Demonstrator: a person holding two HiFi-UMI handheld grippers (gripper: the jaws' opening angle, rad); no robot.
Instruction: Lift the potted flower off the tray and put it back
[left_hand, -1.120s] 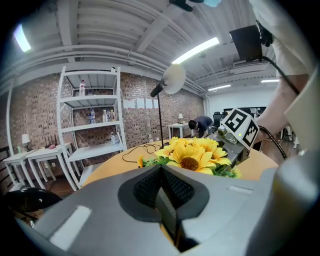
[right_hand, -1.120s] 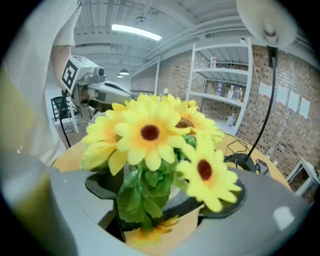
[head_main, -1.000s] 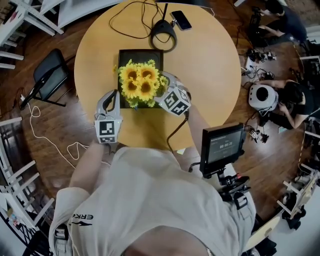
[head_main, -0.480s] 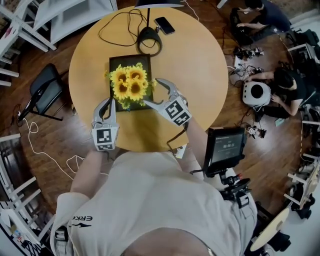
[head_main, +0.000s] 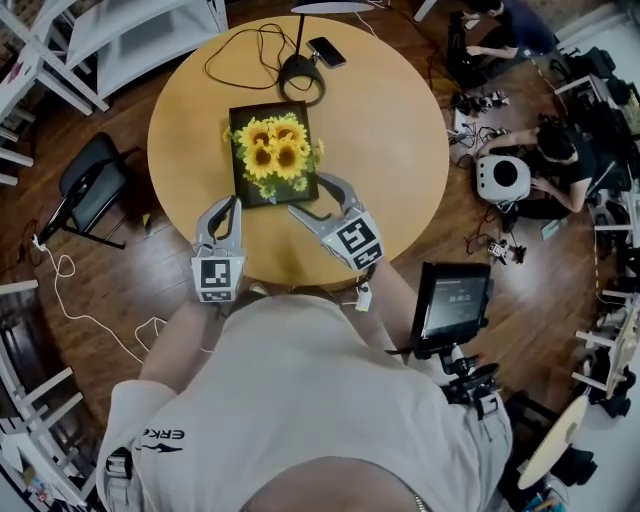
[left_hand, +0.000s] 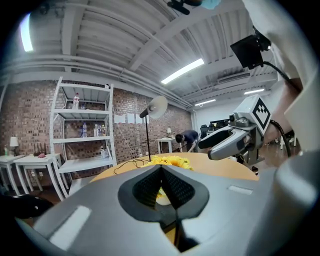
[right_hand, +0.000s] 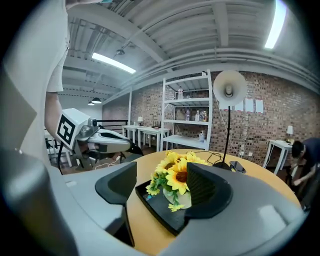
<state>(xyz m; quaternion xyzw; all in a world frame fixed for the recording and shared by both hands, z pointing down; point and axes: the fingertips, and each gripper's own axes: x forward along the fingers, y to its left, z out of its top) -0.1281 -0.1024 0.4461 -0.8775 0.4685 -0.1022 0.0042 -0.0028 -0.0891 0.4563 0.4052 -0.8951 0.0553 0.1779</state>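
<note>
The potted flower (head_main: 275, 150), a bunch of yellow sunflowers in a pale pot, stands on the black tray (head_main: 250, 188) on the round wooden table (head_main: 395, 140). My right gripper (head_main: 318, 196) hangs just off the tray's near right corner. Its jaws are open and have just been closing, with nothing between them. In the right gripper view the flower (right_hand: 179, 177) and tray (right_hand: 155, 202) lie well beyond the right gripper (right_hand: 160, 182). My left gripper (head_main: 228, 206) is shut and empty, near the tray's near left corner. From the left gripper (left_hand: 161, 172), the flower (left_hand: 170, 161) shows just past the tips.
A floor-style lamp with a round black base (head_main: 303, 75), its cable (head_main: 245, 50) and a phone (head_main: 328, 52) sit at the table's far side. A monitor on a stand (head_main: 452, 300) is at my right. A black chair (head_main: 95, 190) stands left, and people (head_main: 545, 160) work at the right.
Both grippers have drawn back from the flower toward me and risen. A second ago the right gripper was at the pot; now it is off the tray with narrower jaws.
</note>
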